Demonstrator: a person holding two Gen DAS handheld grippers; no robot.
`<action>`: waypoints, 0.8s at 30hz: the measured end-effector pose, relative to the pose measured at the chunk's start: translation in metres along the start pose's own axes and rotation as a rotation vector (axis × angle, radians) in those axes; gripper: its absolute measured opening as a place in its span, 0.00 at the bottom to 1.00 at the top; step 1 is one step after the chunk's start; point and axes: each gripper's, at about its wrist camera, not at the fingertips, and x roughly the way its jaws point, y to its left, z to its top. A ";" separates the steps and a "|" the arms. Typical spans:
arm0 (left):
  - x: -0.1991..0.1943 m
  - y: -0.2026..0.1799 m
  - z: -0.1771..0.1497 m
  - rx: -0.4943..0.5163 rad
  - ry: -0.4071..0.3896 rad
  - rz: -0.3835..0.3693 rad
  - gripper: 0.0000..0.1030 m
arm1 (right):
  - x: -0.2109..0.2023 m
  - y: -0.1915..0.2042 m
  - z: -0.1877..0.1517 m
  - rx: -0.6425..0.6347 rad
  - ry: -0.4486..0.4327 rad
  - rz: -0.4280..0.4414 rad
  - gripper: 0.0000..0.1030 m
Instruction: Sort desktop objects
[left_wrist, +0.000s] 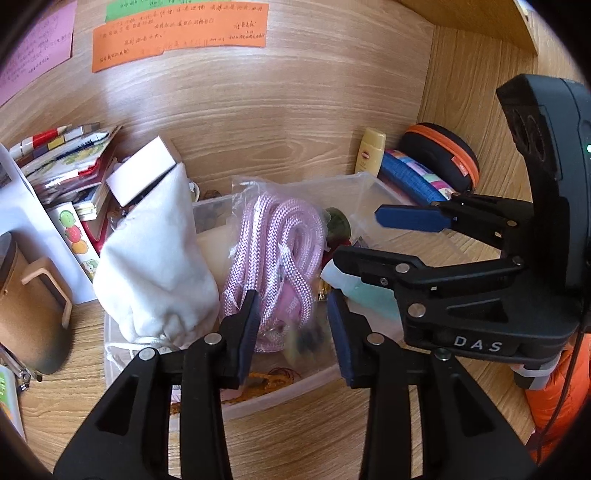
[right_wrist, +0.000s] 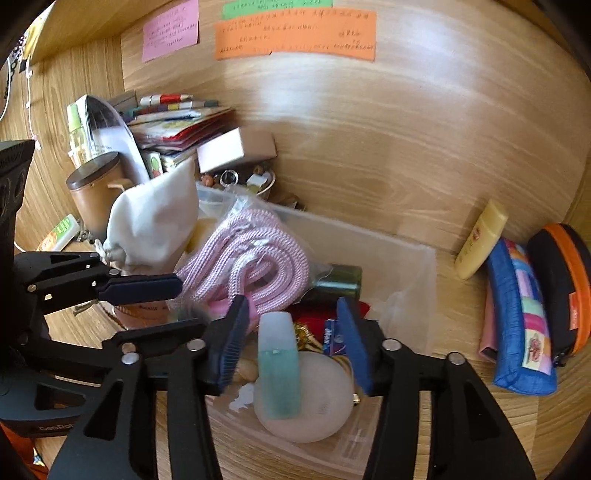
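A clear plastic bin (left_wrist: 280, 391) (right_wrist: 402, 254) on the wooden desk holds a bagged pink rope (left_wrist: 273, 251) (right_wrist: 243, 254), a white cloth pouch (left_wrist: 155, 258) (right_wrist: 155, 221), a dark green bottle (right_wrist: 340, 280) and a teal tube (right_wrist: 279, 373) lying on a frosted round lid (right_wrist: 325, 398). My left gripper (left_wrist: 291, 332) is open over the near end of the rope, holding nothing. My right gripper (right_wrist: 291, 339) is open with its fingers either side of the teal tube; it also shows in the left wrist view (left_wrist: 354, 240).
A yellow lotion bottle (right_wrist: 480, 240), a blue patchwork pouch (right_wrist: 517, 325) and a black-and-orange case (right_wrist: 565, 288) lie right of the bin by the back wall. Stacked books (left_wrist: 66, 162), a brown cup (left_wrist: 29, 306) and a small box (right_wrist: 236, 147) crowd the left.
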 end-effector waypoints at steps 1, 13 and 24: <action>-0.002 -0.001 0.000 0.000 -0.004 0.002 0.39 | -0.002 -0.001 0.001 0.002 -0.005 -0.003 0.53; -0.035 -0.006 0.002 0.008 -0.071 0.070 0.57 | -0.026 -0.001 0.006 -0.017 -0.073 -0.059 0.67; -0.080 -0.005 -0.002 -0.046 -0.169 0.193 0.93 | -0.066 0.004 0.005 -0.011 -0.157 -0.090 0.86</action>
